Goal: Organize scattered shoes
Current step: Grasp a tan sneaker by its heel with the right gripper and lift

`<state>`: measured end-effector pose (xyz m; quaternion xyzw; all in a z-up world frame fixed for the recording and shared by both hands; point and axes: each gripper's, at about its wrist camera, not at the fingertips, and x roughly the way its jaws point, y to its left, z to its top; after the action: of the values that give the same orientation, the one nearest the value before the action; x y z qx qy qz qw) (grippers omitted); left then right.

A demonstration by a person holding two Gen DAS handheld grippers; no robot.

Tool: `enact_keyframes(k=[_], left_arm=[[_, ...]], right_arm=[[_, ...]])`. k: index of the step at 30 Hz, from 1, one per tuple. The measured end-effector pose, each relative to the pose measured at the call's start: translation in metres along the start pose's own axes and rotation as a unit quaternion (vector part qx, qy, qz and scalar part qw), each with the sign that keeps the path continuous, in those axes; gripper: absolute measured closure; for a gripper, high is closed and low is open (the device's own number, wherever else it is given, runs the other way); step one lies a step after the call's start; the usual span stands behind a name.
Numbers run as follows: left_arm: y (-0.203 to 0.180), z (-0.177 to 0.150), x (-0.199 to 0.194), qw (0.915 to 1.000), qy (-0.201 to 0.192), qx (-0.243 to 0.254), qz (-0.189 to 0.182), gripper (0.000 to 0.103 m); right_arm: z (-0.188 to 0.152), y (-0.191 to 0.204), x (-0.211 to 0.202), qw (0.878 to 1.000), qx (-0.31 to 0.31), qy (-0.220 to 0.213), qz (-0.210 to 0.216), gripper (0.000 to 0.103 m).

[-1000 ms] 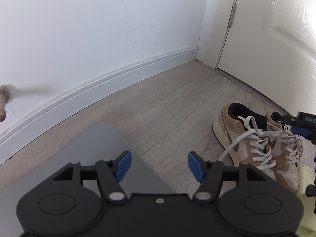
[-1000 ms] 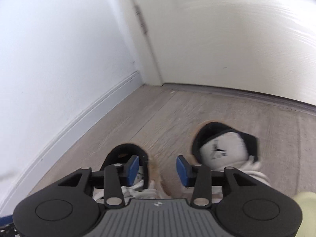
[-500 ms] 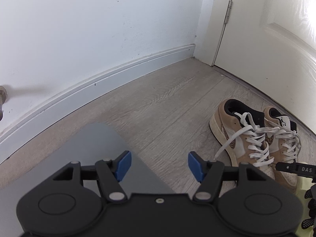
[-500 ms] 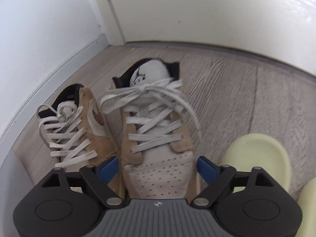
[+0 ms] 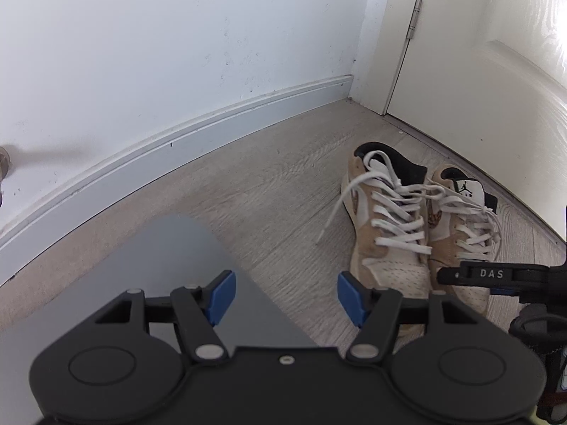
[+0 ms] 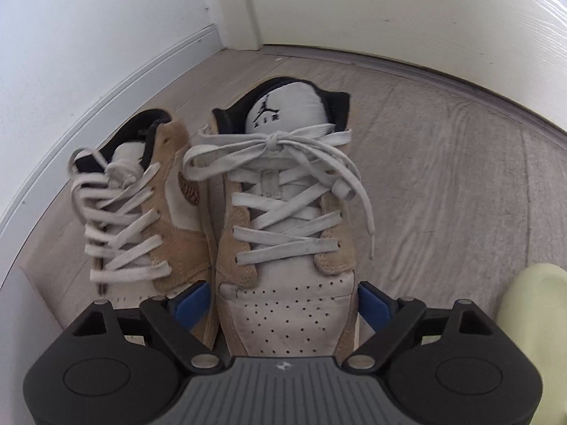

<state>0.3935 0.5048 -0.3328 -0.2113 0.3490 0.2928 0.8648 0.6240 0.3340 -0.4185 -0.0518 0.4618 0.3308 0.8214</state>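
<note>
Two tan and white sneakers with white laces stand side by side on the wood floor near the door, heels towards it. My right gripper (image 6: 283, 304) straddles the toe of the right sneaker (image 6: 283, 212). Its jaws are closing, one blue pad (image 6: 193, 301) in the gap beside the left sneaker (image 6: 149, 219) and the other on the outer side, both close to the toe. In the left wrist view the pair (image 5: 386, 219) lies ahead to the right, with a right finger (image 5: 496, 276) over the toes. My left gripper (image 5: 285, 297) hangs open and empty above a grey mat's edge.
A grey mat (image 5: 170, 265) lies on the floor under my left gripper. A pale yellow-green slipper (image 6: 528, 301) sits right of the sneakers. The white wall with its skirting board (image 5: 177, 145) runs along the left and the white door (image 5: 496, 71) closes the corner behind the shoes.
My right gripper pulled back from above the sneakers' collars and sank to the right sneaker's toe, its jaws spreading wide around it. The left gripper kept still.
</note>
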Motion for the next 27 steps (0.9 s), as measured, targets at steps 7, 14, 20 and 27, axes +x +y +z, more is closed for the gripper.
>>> enact_keyframes(k=[7,14,20,27], left_arm=[[0.008,0.003,0.001,0.9996,0.006,-0.025,-0.013,0.039],[0.013,0.003,-0.002,0.9995,0.004,-0.026,-0.016,0.039],[0.024,0.006,0.0,0.9979,0.014,-0.058,-0.025,0.039],[0.035,0.007,0.004,0.9946,0.024,-0.091,-0.045,0.039]], right_arm=[[0.003,0.009,-0.059,0.991,0.034,-0.131,0.006,0.024],[0.032,0.051,-0.02,0.99,-0.033,-0.123,0.065,0.084],[0.047,0.075,0.001,0.988,0.002,-0.149,0.045,0.08],[0.067,0.074,0.008,0.987,0.017,-0.157,0.033,0.064]])
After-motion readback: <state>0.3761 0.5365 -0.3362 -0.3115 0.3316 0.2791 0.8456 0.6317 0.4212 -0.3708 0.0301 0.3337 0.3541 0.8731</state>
